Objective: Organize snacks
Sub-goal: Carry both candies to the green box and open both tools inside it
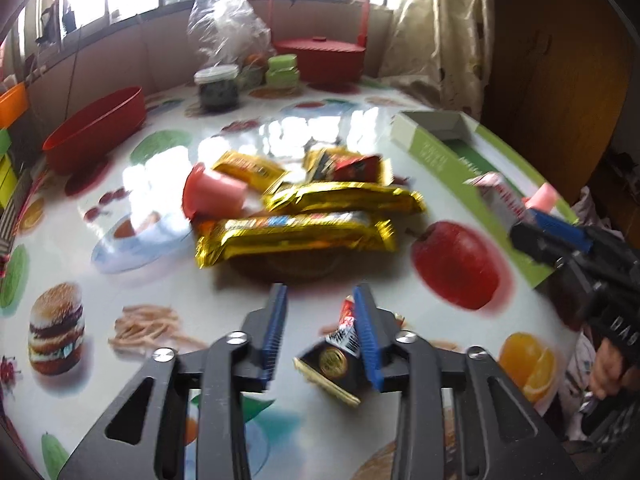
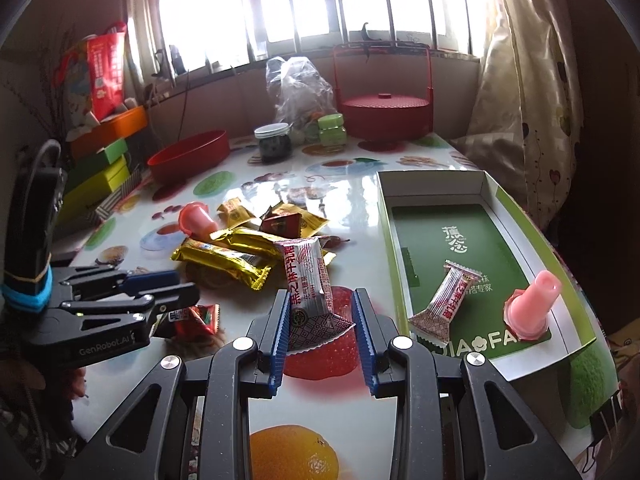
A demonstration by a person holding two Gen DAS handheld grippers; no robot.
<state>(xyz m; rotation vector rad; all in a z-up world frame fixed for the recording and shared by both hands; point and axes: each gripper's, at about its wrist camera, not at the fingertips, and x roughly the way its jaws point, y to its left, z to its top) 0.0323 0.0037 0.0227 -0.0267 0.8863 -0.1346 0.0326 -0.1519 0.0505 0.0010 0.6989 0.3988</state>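
Observation:
A pile of gold-wrapped snack bars (image 1: 296, 232) and a pink jelly cup (image 1: 212, 194) lies mid-table. My left gripper (image 1: 320, 300) is open over a small black-and-red triangular packet (image 1: 340, 352) that rests against its right finger. My right gripper (image 2: 322, 304) holds a white-and-red wrapped candy (image 2: 308, 280) between its jaws, which stand fairly wide; it also shows in the left wrist view (image 1: 500, 196). The green tray box (image 2: 472, 248) on the right holds another white-and-red candy (image 2: 444, 300) and a pink jelly cup (image 2: 532, 304).
A red bowl (image 2: 188, 156) stands at the back left, a dark jar (image 2: 274, 140), green containers (image 2: 332, 130), a plastic bag (image 2: 300, 88) and a red lidded basket (image 2: 384, 116) at the back. Coloured boxes (image 2: 104, 168) are stacked at the left edge.

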